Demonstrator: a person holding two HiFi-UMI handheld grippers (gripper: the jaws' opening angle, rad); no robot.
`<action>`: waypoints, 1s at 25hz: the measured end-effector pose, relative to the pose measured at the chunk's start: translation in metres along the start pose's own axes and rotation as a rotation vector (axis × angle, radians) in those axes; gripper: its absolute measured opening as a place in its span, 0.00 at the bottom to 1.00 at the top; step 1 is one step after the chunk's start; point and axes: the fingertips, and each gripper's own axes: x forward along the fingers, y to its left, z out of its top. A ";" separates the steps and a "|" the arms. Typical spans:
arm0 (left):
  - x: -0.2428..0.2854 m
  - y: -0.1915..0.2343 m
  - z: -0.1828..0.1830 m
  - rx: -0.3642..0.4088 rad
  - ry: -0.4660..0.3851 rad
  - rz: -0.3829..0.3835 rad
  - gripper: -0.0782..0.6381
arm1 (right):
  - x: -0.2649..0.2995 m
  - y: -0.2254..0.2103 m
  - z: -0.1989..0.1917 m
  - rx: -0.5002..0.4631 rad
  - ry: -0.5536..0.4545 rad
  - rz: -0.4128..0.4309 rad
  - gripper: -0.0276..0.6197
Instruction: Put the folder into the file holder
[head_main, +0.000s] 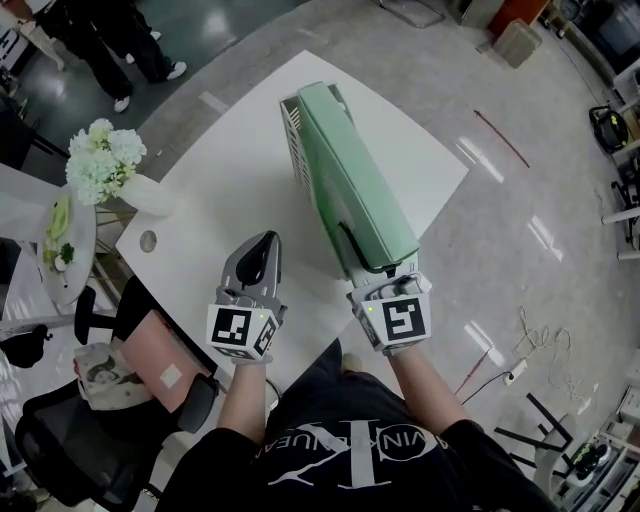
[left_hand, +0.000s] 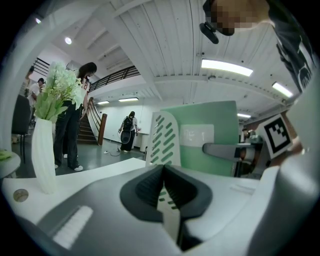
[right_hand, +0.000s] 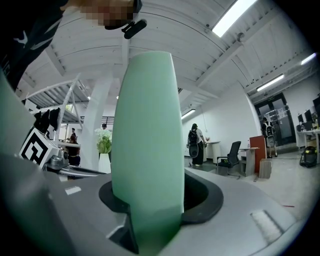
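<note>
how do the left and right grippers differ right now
The left gripper is shut and empty; the right gripper grips the green folder. The left gripper is over the white table; the right gripper is at the folder's near end. Both point away from the person.

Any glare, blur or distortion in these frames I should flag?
Head view: light glare streaks on the glossy floor. Left gripper view: fisheye bends the ceiling. Right gripper view: the folder looms close, soft-edged, blocking the centre.
</note>
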 end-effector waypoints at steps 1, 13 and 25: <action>0.000 -0.001 0.000 0.000 0.000 -0.001 0.11 | 0.000 0.001 -0.001 0.002 0.004 0.003 0.39; -0.018 -0.003 0.001 0.013 0.002 0.022 0.11 | -0.008 0.010 -0.009 0.016 0.036 0.056 0.49; -0.037 -0.016 0.004 0.012 -0.008 0.041 0.11 | -0.025 0.014 -0.005 0.033 0.035 0.076 0.55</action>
